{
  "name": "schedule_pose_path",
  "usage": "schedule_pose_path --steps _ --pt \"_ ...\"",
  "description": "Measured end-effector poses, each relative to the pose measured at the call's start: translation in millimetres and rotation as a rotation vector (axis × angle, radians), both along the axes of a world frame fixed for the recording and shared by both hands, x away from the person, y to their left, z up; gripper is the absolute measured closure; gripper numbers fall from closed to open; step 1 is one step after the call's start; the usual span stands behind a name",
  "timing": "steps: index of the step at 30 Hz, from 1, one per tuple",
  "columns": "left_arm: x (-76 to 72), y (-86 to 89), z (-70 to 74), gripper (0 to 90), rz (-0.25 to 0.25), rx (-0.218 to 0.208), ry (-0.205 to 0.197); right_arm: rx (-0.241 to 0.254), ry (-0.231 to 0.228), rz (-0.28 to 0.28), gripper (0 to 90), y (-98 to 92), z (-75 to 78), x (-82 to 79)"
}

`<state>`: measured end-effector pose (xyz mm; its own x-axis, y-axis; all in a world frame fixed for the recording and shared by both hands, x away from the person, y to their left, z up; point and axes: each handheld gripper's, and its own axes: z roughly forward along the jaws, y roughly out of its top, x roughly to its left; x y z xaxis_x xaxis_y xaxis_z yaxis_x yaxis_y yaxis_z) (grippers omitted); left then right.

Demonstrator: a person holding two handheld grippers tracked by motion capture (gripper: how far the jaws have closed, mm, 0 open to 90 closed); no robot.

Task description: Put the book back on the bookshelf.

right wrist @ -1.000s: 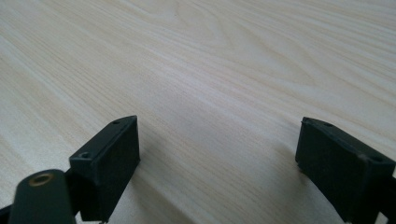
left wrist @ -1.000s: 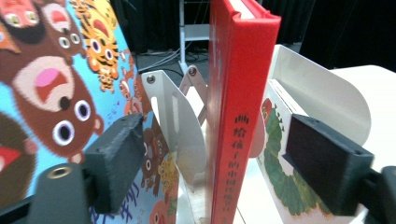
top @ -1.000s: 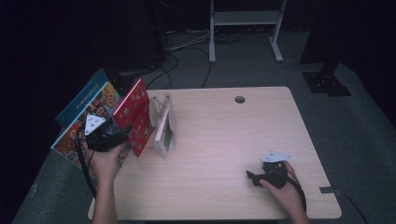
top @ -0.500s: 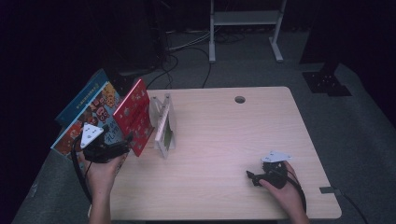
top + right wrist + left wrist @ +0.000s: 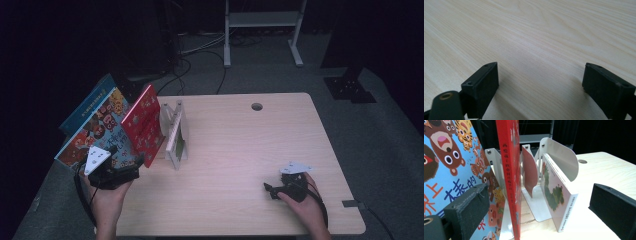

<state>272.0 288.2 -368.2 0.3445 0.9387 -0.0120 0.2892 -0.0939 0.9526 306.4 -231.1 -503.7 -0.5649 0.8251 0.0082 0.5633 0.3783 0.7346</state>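
Several picture books lean in a white bookend rack (image 5: 172, 150) at the table's left. A red book (image 5: 145, 125) stands upright beside a blue animal book (image 5: 97, 132). A thin caterpillar book (image 5: 554, 195) rests between the white bookends (image 5: 560, 157). My left gripper (image 5: 131, 167) sits just in front of the red book (image 5: 510, 170). Its jaws have just been opening and now stand wide; the book's edge lies ahead of the gap, and the pads do not touch it. My right gripper (image 5: 270, 190) rests open on the bare table (image 5: 536, 30) at the front right, with nothing between its jaws.
Another blue book (image 5: 85, 107) leans outward past the table's left edge. A cable hole (image 5: 257, 106) sits near the far edge. A metal stand (image 5: 262, 30) and cables lie on the floor beyond the table.
My left gripper has let go of the red book and drawn back toward the table's near edge. The red book stays standing. The right hand has not moved.
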Motion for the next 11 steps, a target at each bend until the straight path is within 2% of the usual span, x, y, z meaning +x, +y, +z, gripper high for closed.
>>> schedule_pose_path --steps 6,11 --pt "-4.3 -1.7 0.1 2.2 -0.004 0.0 -0.007 0.0 0.0 -0.002 12.8 -0.1 0.0 0.1" --pt "-5.1 -1.7 -1.9 2.2 -0.013 0.001 0.005 0.0 0.0 -0.003 12.8 -0.2 0.0 0.1"
